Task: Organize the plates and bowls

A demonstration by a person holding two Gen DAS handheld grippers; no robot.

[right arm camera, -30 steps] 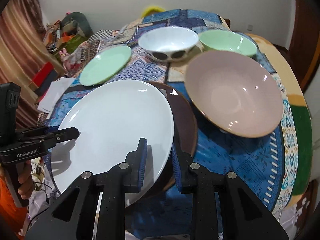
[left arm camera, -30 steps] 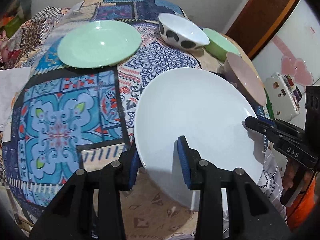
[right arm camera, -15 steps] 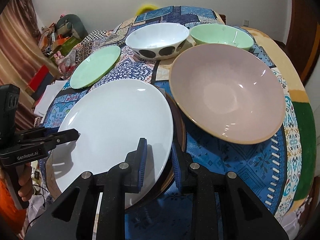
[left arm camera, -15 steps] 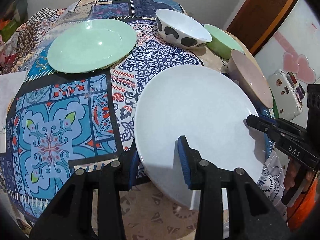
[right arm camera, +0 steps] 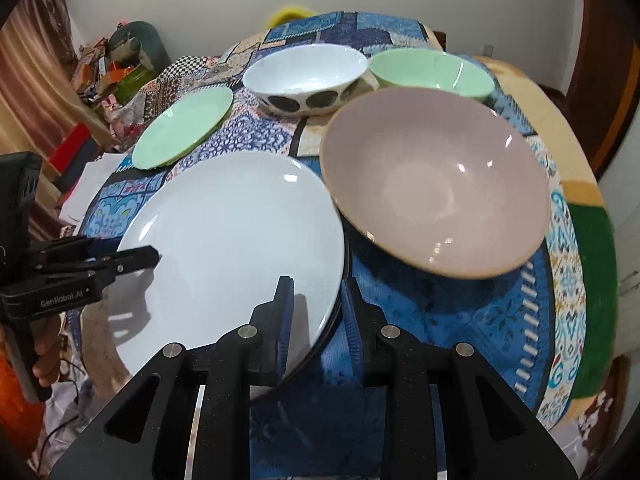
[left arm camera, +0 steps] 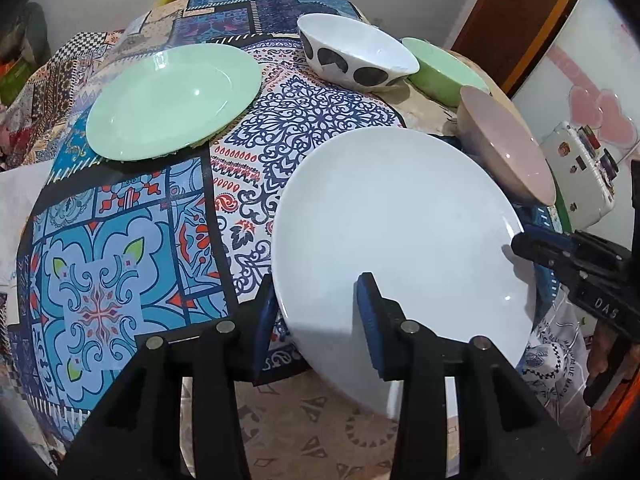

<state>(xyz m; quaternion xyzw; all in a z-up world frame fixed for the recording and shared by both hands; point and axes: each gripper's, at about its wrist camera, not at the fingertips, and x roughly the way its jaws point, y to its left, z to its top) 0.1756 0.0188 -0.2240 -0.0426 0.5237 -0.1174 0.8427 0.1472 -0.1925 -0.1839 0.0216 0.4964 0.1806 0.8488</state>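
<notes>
Both grippers hold the same large white plate [left arm camera: 396, 232], also in the right wrist view [right arm camera: 232, 248], low over the table's near edge. My left gripper [left arm camera: 316, 316] is shut on its near-left rim. My right gripper [right arm camera: 316, 316] is shut on its right rim, above a thin dark edge that may be a brown plate. A pink bowl [right arm camera: 436, 188] sits just right of the white plate. A green plate [left arm camera: 172, 100], a white bowl with black spots [left arm camera: 356, 56] and a green bowl [right arm camera: 432, 72] lie farther back.
The table wears a patterned blue patchwork cloth [left arm camera: 120, 240]. A white appliance [left arm camera: 580, 176] stands beyond the table's right side. Clutter [right arm camera: 116, 68] and a curtain are at the far left of the room.
Both grippers and the white plate have moved forward over the table and lower. The brown plate beneath is now almost fully covered by the white plate.
</notes>
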